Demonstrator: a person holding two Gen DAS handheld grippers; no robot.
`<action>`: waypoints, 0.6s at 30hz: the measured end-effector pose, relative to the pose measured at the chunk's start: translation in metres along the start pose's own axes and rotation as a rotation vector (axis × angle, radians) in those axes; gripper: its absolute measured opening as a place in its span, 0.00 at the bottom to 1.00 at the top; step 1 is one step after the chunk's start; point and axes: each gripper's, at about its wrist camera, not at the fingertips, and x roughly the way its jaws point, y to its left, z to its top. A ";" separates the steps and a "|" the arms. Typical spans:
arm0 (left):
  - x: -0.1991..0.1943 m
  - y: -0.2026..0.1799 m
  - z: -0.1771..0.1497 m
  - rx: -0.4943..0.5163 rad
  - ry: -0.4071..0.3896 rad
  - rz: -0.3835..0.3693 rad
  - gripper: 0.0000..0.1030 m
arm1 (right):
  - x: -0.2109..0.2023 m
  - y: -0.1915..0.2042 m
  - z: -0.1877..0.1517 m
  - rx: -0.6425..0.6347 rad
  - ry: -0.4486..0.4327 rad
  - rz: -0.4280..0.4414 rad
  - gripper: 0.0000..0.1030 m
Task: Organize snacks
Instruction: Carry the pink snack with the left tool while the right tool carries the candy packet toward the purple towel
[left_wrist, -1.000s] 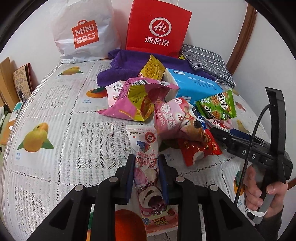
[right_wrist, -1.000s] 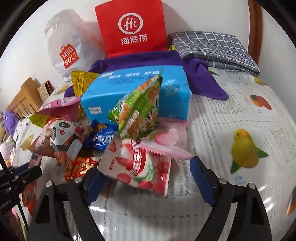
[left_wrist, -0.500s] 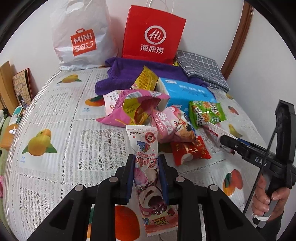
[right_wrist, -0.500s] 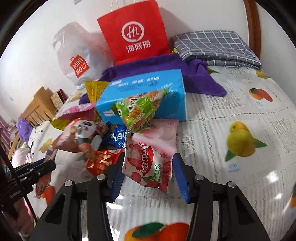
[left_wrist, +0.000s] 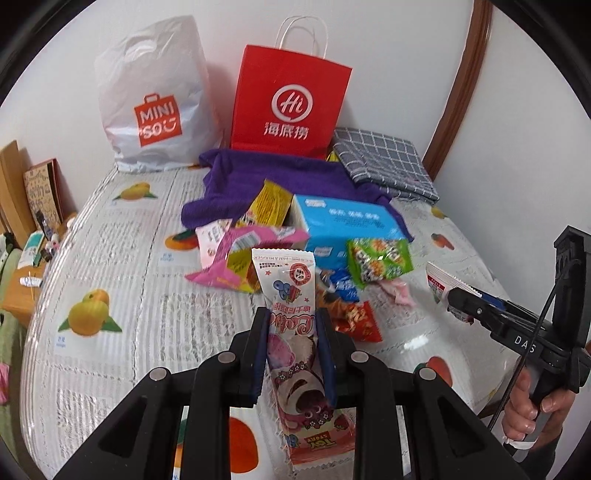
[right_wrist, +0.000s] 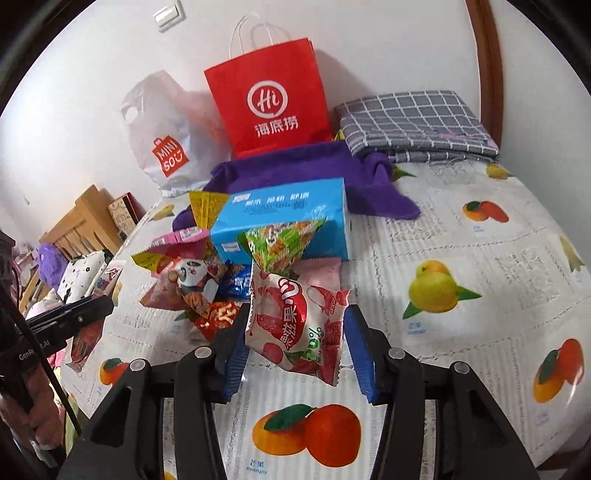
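Left gripper (left_wrist: 293, 350): jaws narrow, clamped on a long pink-and-white snack packet (left_wrist: 295, 332), glossy film, crimped ends, cartoon bear face printed on it. The packet runs lengthwise between the blue pads, its upper end sticking out past the fingertips, and sits clear above the tablecloth (left_wrist: 129, 295).

Right gripper (right_wrist: 295, 339): jaws at moderate width, gripping a puffy red-and-white strawberry packet (right_wrist: 295, 325), pillow-shaped with serrated edges. Both pads press its sides. The packet is off the cloth, in front of the snack pile.

Remaining snacks heaped mid-table, toward the far edge:
- blue tissue box (right_wrist: 284, 221), rectangular
- green crinkled packet (right_wrist: 280, 243) leaning on the front of the box
- pink foil bag (left_wrist: 243, 258), torn open
- yellow packet (left_wrist: 269, 203) behind the pink bag
- panda-print packet (right_wrist: 188, 284)
- small red packet (left_wrist: 354, 321)
- small blue packet (right_wrist: 240, 284)

Tablecloth: white lace pattern under clear plastic, printed with fruit.

Far edge against the wall: red paper bag (left_wrist: 290, 103) with white cord handles, standing upright; white plastic bag (left_wrist: 155, 99) left of it; crumpled purple towel (left_wrist: 273, 173) in front; folded grey checked cloth (left_wrist: 384, 166) at the far right corner.

A hand (left_wrist: 532, 410) is wrapped around the right gripper's handle, in the left wrist view.
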 end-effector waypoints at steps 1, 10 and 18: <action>-0.001 -0.002 0.003 0.003 -0.003 -0.002 0.23 | -0.003 -0.001 0.003 -0.001 -0.006 -0.003 0.48; -0.001 -0.021 0.036 0.034 -0.025 -0.014 0.23 | -0.021 0.000 0.030 -0.007 -0.050 -0.031 0.48; 0.005 -0.029 0.059 0.048 -0.026 -0.023 0.23 | -0.022 0.007 0.053 -0.022 -0.062 -0.028 0.48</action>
